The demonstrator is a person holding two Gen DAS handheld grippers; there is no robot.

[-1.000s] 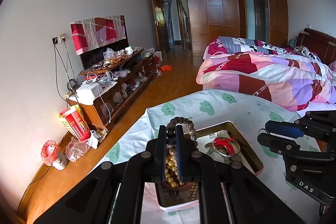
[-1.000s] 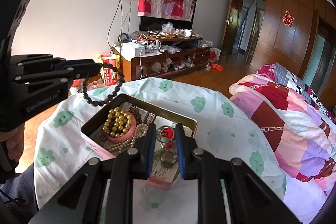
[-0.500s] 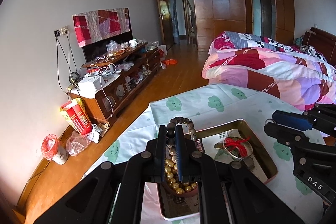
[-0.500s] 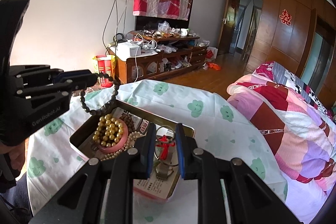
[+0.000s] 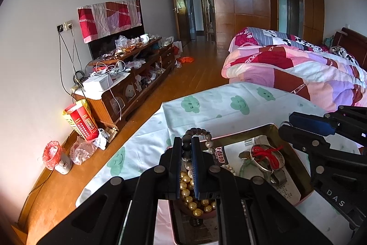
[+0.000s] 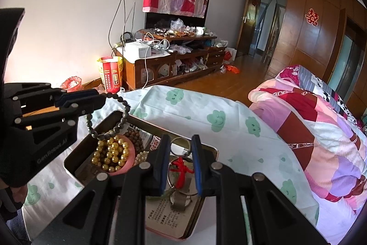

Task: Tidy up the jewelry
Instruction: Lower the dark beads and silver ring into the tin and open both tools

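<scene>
Both grippers have sunk toward the tin since the earlier frames, so the box fills more of each view.

Left wrist view: the left gripper is clenched on a bracelet of dark round wooden beads, whose loop arcs above the fingertips at 12 o'clock. Below it, a pink bowl of gold pearl beads sits in the rectangular gold-rimmed metal tin on the white tablecloth with green clouds. At 3 o'clock, the right gripper is nipped on a silver bangle tied with red thread.

Right wrist view: the right gripper grasps the silver bangle between its blue pads, over the tin. At 9 o'clock, the left gripper holds the dark bracelet dangling onto the gold beads.
</scene>
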